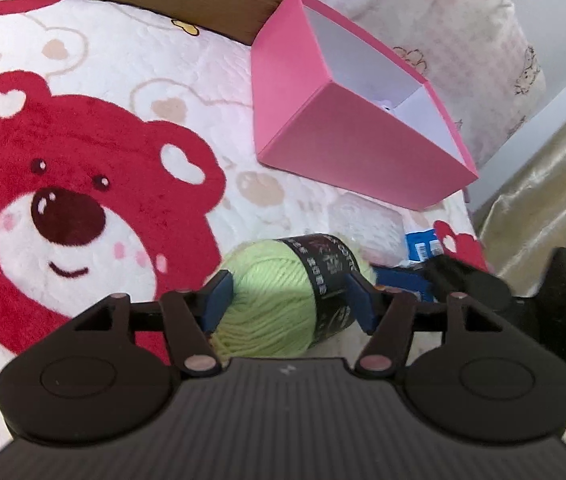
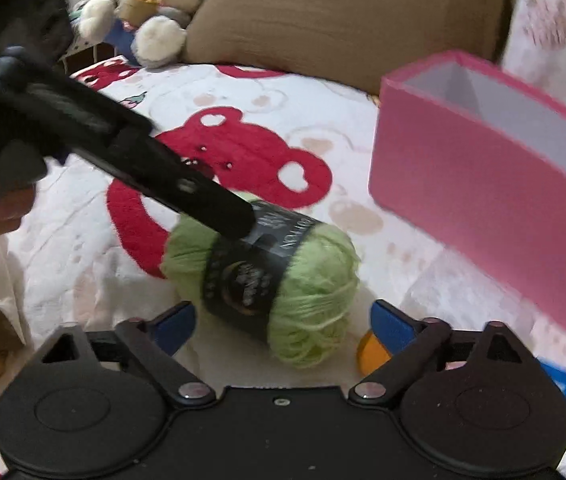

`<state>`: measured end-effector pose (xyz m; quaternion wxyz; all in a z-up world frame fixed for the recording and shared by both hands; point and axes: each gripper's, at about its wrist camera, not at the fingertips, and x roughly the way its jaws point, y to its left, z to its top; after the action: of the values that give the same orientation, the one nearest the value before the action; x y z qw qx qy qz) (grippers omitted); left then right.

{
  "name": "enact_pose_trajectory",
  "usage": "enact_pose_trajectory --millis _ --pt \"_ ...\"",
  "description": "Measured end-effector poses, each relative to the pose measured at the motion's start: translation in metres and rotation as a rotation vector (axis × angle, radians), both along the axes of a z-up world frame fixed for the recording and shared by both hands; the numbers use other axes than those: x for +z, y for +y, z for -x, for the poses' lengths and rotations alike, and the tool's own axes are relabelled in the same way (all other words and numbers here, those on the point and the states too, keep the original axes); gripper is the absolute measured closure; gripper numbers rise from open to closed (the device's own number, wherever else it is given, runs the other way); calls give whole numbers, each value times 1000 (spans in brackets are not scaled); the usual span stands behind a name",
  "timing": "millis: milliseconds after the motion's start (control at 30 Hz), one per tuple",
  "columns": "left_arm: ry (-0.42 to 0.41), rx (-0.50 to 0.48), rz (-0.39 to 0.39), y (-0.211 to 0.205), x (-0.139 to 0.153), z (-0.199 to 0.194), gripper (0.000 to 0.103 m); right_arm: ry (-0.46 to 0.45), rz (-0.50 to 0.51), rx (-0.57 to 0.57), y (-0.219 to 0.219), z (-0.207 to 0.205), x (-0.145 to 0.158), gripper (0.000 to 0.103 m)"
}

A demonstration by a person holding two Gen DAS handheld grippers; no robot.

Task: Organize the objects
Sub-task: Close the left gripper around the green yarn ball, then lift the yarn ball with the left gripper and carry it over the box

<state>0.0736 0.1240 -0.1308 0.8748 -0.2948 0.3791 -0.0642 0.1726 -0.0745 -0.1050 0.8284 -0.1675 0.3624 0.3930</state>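
A light green yarn ball [image 1: 279, 300] with a black paper band sits between the blue pads of my left gripper [image 1: 289, 300], which is shut on it just above the bear-print blanket. The ball also shows in the right wrist view [image 2: 283, 284], with the left gripper [image 2: 219, 208] reaching onto it from the upper left. My right gripper [image 2: 283, 326] is open with nothing between its pads, close in front of the yarn. An open pink box [image 1: 347, 132] with a white inside stands beyond the yarn; it also shows at the right in the right wrist view [image 2: 483, 184].
A brown pillow [image 2: 343, 12] and a plush rabbit [image 2: 163, 8] lie at the head of the bed. A floral pillow [image 1: 463, 40] is behind the box. A blue packet [image 1: 423, 248] and an orange object [image 2: 371, 350] lie near my right gripper. A gold curtain [image 1: 543, 200] hangs right.
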Motion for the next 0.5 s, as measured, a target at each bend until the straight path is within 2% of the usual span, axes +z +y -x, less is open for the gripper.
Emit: enact_pose_trajectory --millis 67,167,333,433,500 --pt "-6 -10 -36 -5 1 1 42 31 -38 -12 -3 -2 -4 20" --pt "34 5 -78 -10 -2 0 43 63 -57 -34 -3 -2 -9 26" --pt "3 -9 -54 -15 -3 2 48 106 -87 -123 -4 -1 -14 34" --pt "-18 -8 9 -13 2 6 48 80 -65 -133 -1 13 -9 34" --pt "-11 -19 3 -16 8 8 48 84 -53 -147 1 20 -3 34"
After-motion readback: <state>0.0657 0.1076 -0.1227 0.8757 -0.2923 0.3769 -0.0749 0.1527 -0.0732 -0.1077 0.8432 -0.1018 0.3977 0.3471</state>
